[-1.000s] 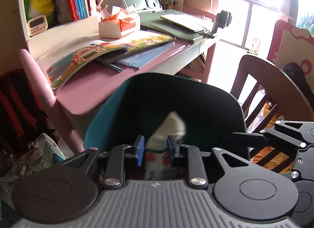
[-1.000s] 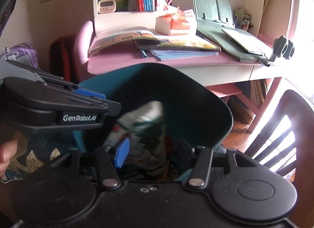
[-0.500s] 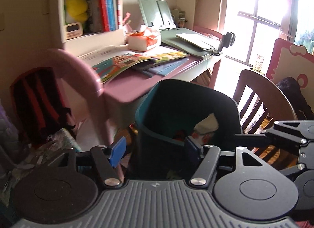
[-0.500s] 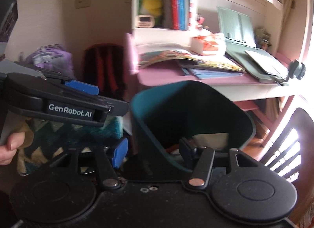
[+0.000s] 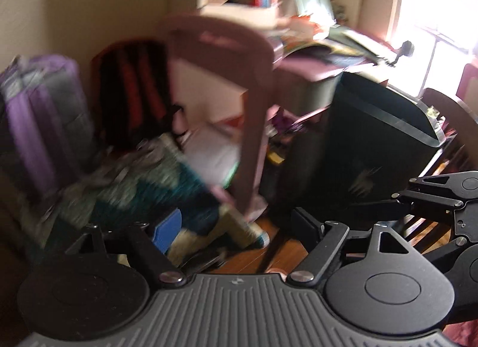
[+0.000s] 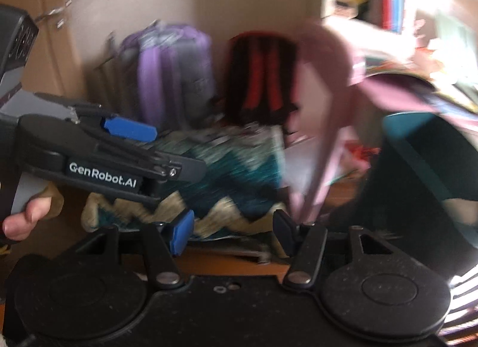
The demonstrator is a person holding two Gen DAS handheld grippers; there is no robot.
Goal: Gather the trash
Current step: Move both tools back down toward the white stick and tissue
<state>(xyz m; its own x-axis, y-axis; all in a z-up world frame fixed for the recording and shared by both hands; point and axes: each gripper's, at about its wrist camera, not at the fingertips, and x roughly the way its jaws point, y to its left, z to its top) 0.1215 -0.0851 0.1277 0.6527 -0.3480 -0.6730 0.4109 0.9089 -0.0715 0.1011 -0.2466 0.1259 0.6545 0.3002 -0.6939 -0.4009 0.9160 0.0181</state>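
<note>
Both hand-held grippers stand with their jaws spread wide and nothing between them: the left gripper (image 5: 236, 230) and the right gripper (image 6: 233, 230) each point at blurred clutter on the floor. Largest in sight, the pink desk (image 5: 298, 66) fills the left wrist view from 12 to 2 o'clock, its curved pink leg (image 5: 254, 137) dropping through the centre. At 3 o'clock in that view stands the dark teal trash bin (image 5: 373, 143), upright beside the desk leg; in the right wrist view the bin (image 6: 418, 173) sits at 3 o'clock too. Whether trash lies inside cannot be told from the blur. A zigzag teal and cream blanket (image 6: 215, 179) lies just ahead of the right gripper. Behind it, against the wall, a purple backpack (image 6: 167, 72) at 11 o'clock stands beside a black and red backpack (image 6: 263, 78) at 12 o'clock.
</note>
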